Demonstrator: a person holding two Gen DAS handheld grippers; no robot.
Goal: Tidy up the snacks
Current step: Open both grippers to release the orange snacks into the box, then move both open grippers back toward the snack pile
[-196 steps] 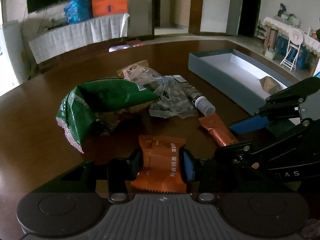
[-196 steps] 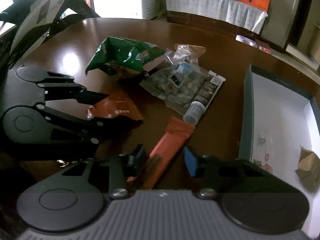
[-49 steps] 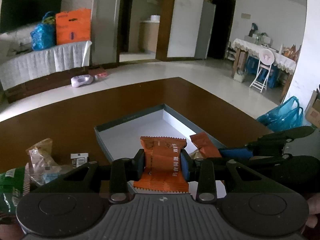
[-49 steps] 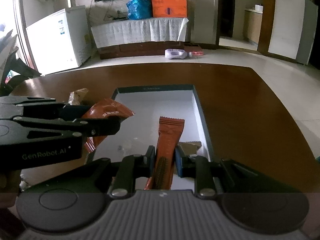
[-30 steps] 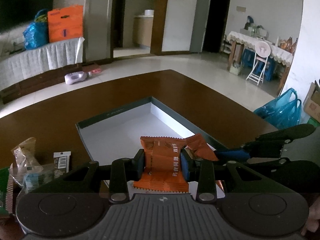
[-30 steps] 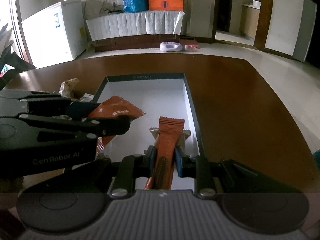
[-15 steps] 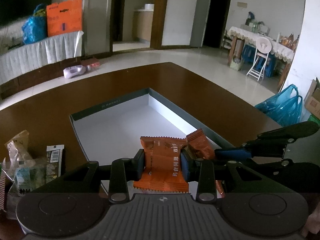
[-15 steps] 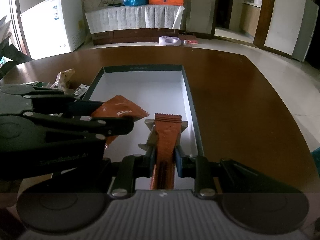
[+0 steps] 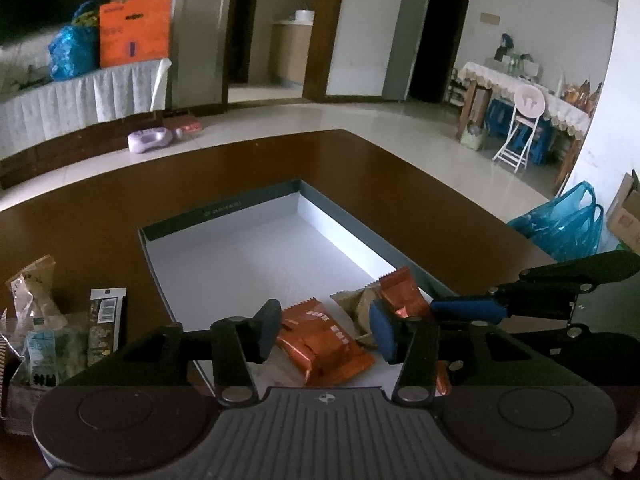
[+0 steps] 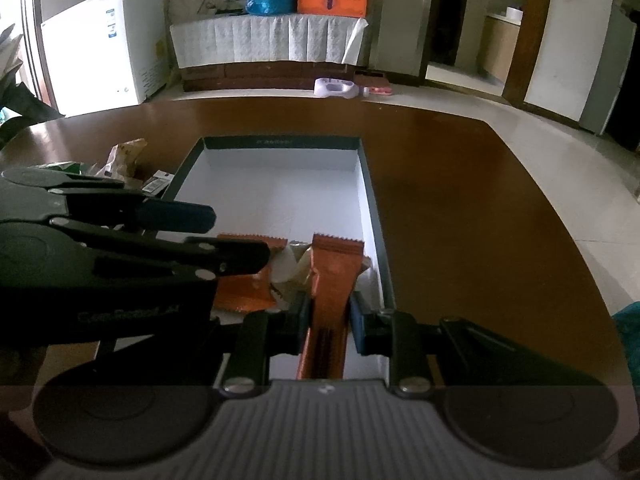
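We count one box (image 9: 224, 210), three packets inside it: two orange (image 9: 324, 344) (image 10: 334, 276), one tan (image 9: 360, 304). At nine o'clock, about three more packets (image 9: 48, 336), exact count unclear. Two grippers (image 9: 325, 330) (image 10: 330, 316).

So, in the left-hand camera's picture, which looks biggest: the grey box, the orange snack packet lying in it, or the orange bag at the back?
1. grey box, plainly the largest.
2 and 3. orange snack packet and orange bag look alike in size; the packet is near, the bag far away, so I won't rank them.
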